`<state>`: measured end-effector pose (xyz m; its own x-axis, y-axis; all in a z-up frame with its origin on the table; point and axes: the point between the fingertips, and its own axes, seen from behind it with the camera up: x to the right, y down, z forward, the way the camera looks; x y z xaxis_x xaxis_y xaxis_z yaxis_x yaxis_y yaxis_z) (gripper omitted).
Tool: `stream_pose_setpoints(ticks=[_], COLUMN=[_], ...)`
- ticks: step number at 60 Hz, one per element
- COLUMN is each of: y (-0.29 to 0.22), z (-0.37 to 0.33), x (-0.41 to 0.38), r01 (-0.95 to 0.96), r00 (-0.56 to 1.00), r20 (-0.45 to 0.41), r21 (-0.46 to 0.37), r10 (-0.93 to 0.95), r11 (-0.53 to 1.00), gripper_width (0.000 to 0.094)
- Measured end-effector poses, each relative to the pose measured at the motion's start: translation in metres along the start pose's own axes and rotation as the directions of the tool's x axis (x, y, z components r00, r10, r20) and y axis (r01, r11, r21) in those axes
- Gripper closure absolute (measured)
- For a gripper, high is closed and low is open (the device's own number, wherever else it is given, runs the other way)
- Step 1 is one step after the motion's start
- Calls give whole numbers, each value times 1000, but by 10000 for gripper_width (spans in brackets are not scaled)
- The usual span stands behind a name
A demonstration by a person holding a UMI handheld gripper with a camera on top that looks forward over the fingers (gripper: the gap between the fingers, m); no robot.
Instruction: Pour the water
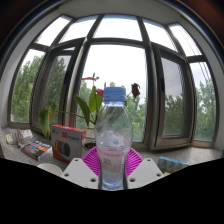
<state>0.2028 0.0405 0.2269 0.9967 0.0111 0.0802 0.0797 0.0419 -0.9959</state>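
A clear plastic water bottle (113, 135) with a blue cap (115, 94) stands upright between my fingers, raised in front of the window. My gripper (113, 163) is shut on the bottle's lower body, with a pink pad (92, 160) pressing on its left side and the other pad on its right. The bottle's base is hidden below the fingers. No cup or other vessel shows.
A bay window (120, 60) with dark frames fills the background, with trees outside. On the sill stand a potted plant with red flowers (91, 100), a pink box (67, 140) and small items (35, 150) at the left.
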Motion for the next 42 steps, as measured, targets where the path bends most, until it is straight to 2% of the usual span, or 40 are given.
stream_pose_setpoints(ticks=[8, 15, 16, 20, 26, 30, 32, 34, 35, 37, 42], y=[103, 150, 141, 146, 148, 152, 155, 156, 155, 154, 146], z=[14, 11, 15, 14, 15, 13, 11, 7, 5, -1, -18], x=[21, 34, 34, 38, 37, 37, 37, 36, 35, 37, 41], r01=[27, 30, 18, -29, -43, -33, -35, -42, -47, -60, -88], r00=[1000, 999, 999, 999, 999, 999, 999, 999, 998, 997, 993], r20=[-8, -21, -28, -39, -33, -39, -41, -42, -41, -54, -105], r21=[-148, -215, -166, -173, -186, -220, -249, -270, -276, -289, -316], r10=[-29, -35, -23, 23, 38, 25, 25, 32, 37, 46, 58], r11=[989, 976, 986, 984, 982, 975, 968, 962, 960, 955, 945], gripper_width=[663, 658, 660, 648, 529, 419, 290, 89, 74, 107, 71])
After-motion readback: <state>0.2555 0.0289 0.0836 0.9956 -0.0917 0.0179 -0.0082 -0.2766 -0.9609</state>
